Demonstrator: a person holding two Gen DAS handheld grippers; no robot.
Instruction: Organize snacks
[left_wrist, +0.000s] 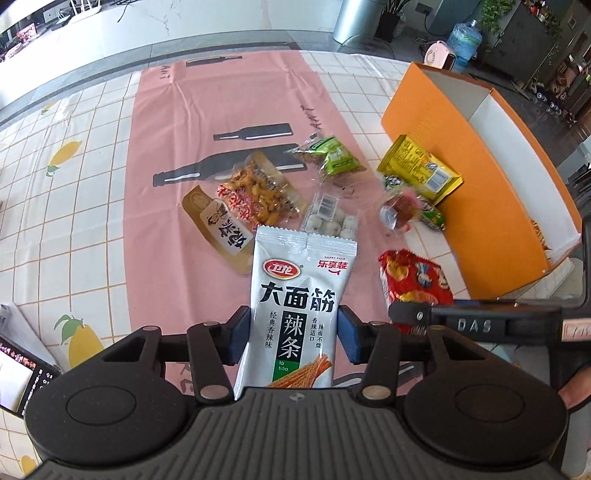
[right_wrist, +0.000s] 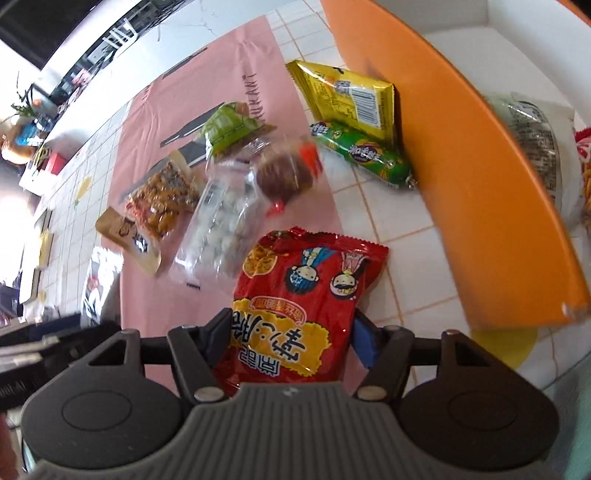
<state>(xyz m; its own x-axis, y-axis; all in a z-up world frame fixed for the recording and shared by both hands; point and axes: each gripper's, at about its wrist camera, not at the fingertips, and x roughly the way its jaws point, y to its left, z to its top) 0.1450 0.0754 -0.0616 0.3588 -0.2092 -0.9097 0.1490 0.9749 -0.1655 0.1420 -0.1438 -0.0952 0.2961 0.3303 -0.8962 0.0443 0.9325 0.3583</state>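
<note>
Snack packets: white in left claw, red in right claw.

The right gripper clamps a red packet. Loose snacks lie beyond it, an orange box alongside.
</note>
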